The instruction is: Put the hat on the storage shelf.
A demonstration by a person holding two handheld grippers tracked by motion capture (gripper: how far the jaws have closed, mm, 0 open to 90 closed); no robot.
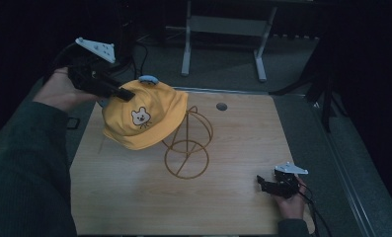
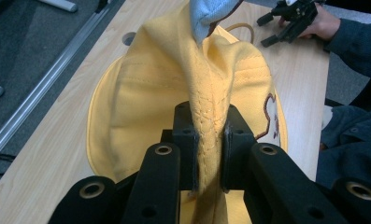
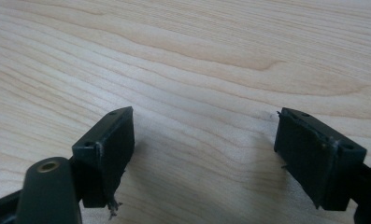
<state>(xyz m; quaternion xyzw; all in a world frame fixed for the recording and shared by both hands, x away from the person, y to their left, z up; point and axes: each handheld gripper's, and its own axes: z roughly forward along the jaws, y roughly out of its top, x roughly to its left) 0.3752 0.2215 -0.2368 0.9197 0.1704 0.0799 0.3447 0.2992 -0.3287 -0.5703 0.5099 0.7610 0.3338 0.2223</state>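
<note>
Holding: left tool [image 1: 127, 94] clamped on a fold of the yellow cap [image 1: 144, 116], jaws pressed together on the fabric, clear in the left gripper view [image 2: 206, 154]
Left arm pose: dark sleeve [image 1: 25, 163] comes up from bottom left of high view, forearm angled toward the far left corner of the surface [image 1: 233, 197]; left hand [image 1: 60, 91] raised, off the left edge, wrist bent so the tool points right and slightly down
Cap position: lifted above the surface's far-left part, hanging from the pinched crown area, brim side drooping down; bear face patch [image 1: 140, 117] facing the camera; light blue bit [image 1: 148, 79] at the top
Cap vs stand: cap's lower right edge overlaps the wire stand [image 1: 188, 148] in the high view; cannot tell if touching
Stand: gold wire, round ring base on the surface near the middle, upper loop rising behind the cap
Right tool: [image 1: 263, 183] jaws wide apart, nothing between them; right gripper view shows bare wood grain between both pads [image 3: 110, 149]
Right hand pose: right hand [image 1: 292, 200] low at the near right corner, resting on or just over the surface, tool pointing left, well apart from cap
Hole: small round grommet [image 1: 221, 106] at far edge of the surface
</note>
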